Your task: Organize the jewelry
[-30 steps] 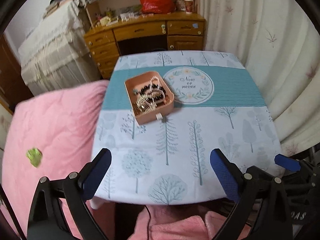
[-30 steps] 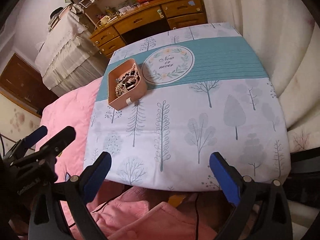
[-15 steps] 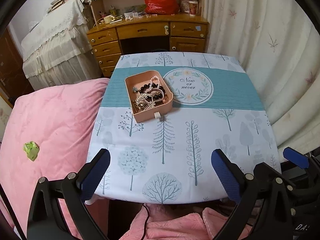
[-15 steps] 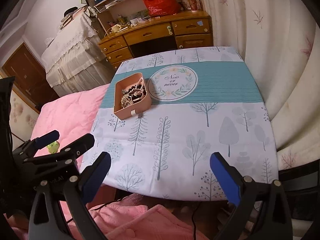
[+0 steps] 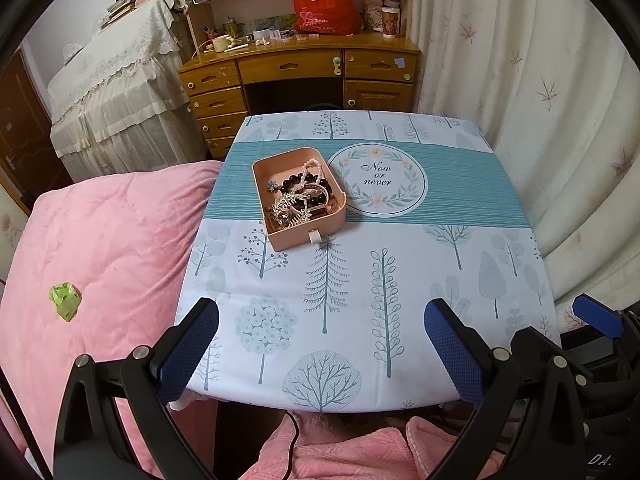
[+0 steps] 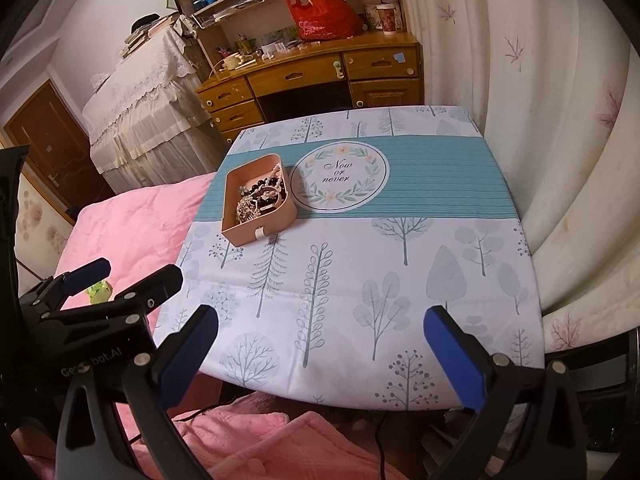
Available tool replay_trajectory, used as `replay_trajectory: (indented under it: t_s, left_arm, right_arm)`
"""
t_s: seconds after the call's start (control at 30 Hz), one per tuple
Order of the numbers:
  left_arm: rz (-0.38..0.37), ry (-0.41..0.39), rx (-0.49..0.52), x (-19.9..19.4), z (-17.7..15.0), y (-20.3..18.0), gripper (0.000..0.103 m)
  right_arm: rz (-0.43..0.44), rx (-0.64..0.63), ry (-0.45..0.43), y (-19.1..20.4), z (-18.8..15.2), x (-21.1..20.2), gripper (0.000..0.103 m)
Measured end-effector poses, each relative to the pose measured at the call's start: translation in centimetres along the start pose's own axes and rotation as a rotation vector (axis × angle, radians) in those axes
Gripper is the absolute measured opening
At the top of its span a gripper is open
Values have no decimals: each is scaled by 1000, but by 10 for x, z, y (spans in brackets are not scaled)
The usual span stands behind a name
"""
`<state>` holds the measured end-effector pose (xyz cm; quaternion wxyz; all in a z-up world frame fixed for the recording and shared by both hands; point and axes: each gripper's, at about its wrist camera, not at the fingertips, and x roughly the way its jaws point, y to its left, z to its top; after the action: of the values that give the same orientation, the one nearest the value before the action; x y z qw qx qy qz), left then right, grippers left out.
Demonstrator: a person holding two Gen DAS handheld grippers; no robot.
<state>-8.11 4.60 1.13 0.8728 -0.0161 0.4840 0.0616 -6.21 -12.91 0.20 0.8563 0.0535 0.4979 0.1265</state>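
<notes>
A: What has changed for us over the last second?

B: Only our viewpoint. Both wrist views have tilted up, so the wooden desk (image 5: 300, 68) and the red bag (image 5: 324, 4) on it now sit fuller in frame. The tabletop (image 5: 360, 280) under its tree-print cloth looks the same, and the pink tray (image 5: 298, 204) has not shifted.

A: Where does the tray lie?

B: Toward the far left part of the tabletop, on the teal band, just beside the round "Now or never" emblem (image 5: 378, 179). The jewelry (image 5: 298, 196) lies heaped inside it: dark beads, a pearl strand and silvery pieces tangled together.

A: And our grippers?

B: The left gripper (image 5: 320, 344) and the right gripper (image 6: 320, 346) both stand spread wide with nothing between the fingers, over the near edge, well apart from the tray.

A: So how far along are we?

B: We judge that a tangled pile in one tray fits pieces waiting to be sorted, or pieces just gathered in. We cannot tell which.

A: Anything in the way?

B: The cloth between us and the tray is bare. The pink quilt (image 5: 100, 260) lies along the left edge and the curtain (image 5: 560, 100) along the right.
</notes>
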Motion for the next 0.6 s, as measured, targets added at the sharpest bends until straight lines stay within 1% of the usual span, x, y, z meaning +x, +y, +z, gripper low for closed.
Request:
replay_trajectory:
  t_s: [0.23, 0.6]
  left_arm:
    - [2, 13, -6, 0, -1, -1, 102]
    - [2, 15, -5, 0, -1, -2, 102]
  right_arm:
    - [-6, -8, 9, -5, 5, 0, 103]
    - [-9, -4, 10, -7, 2, 1, 103]
